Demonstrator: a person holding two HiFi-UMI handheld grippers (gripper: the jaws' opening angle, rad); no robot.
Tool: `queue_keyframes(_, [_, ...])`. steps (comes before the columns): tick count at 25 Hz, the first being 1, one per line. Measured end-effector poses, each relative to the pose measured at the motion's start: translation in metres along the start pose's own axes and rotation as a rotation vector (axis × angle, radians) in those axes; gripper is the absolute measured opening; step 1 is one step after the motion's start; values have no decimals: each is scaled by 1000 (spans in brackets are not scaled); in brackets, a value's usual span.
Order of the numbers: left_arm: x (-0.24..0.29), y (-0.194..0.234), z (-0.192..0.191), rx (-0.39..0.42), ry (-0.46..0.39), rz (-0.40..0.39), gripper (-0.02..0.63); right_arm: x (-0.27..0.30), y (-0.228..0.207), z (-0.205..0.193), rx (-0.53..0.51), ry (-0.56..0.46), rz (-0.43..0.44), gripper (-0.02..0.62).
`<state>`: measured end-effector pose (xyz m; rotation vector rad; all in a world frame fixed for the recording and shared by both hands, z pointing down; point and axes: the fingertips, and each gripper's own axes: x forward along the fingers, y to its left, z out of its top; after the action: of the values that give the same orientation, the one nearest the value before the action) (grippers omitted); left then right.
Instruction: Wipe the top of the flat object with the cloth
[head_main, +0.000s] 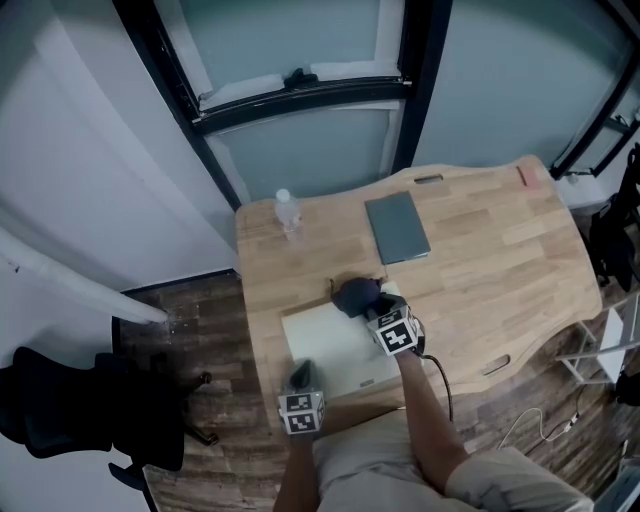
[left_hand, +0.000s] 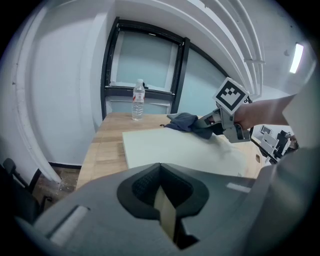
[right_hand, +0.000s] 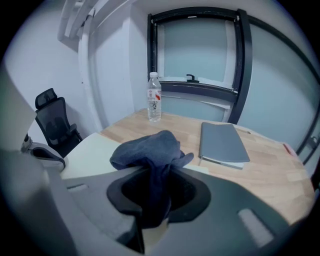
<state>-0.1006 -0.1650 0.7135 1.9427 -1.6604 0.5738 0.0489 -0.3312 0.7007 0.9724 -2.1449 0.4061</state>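
The right hand-held gripper (right_hand: 152, 210) is clamped tight on a bunched dark blue cloth (right_hand: 147, 147). Most of the fabric spills forward past its tips, so the loose bulk, not the jaws, meets the surface. It sits at the far right corner of the pale flat board (head_main: 325, 350), which lies on the near part of the desk (head_main: 500, 260) in front of the person. The left hand-held gripper (head_main: 302, 376) has its jaws drawn together with nothing between them. Its tip rests at the board's near left edge, probably to keep the board from sliding under the wiping. Most of the board's top lies bare between the two grippers, giving clear room for strokes to the left and toward the person. Beyond the far edge, a grey notebook (head_main: 397, 227) and a water bottle (head_main: 287, 212) stand well apart from the board. Strokes that overrun to the right meet only bare wood.
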Motion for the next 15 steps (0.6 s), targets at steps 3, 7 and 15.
queue_keyframes(3, [0, 0, 2, 4, -6, 2, 8, -3, -16, -9, 53, -4, -31, 86])
queue_keyframes(7, [0, 1, 1, 2, -12, 7, 8, -7, -30, -14, 81, -5, -62, 86])
queue_keyframes(15, [-3, -3, 5, 0, 0, 5, 8, -16, -48, -22, 71, 1, -114, 86])
